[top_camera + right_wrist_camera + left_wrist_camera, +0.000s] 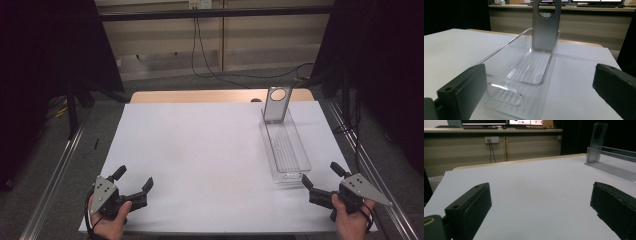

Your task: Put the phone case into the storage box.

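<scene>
A long clear plastic tray (285, 150) lies on the right side of the white table, running from near to far. A grey phone case (276, 104) with a round camera hole stands upright against the tray's far end. From the right gripper view the tray (524, 75) lies straight ahead and the case (546, 27) stands at its far end. My right gripper (323, 176) is open near the tray's near end, empty. My left gripper (133, 178) is open at the table's near left corner, empty. In the left gripper view the case (597, 141) stands far right.
The white table top (200, 150) has a wooden strip along its far edge. Metal rails (55, 175) run along both sides of the table. Cables (200, 55) hang from a wall socket beyond. Dark curtains flank the scene.
</scene>
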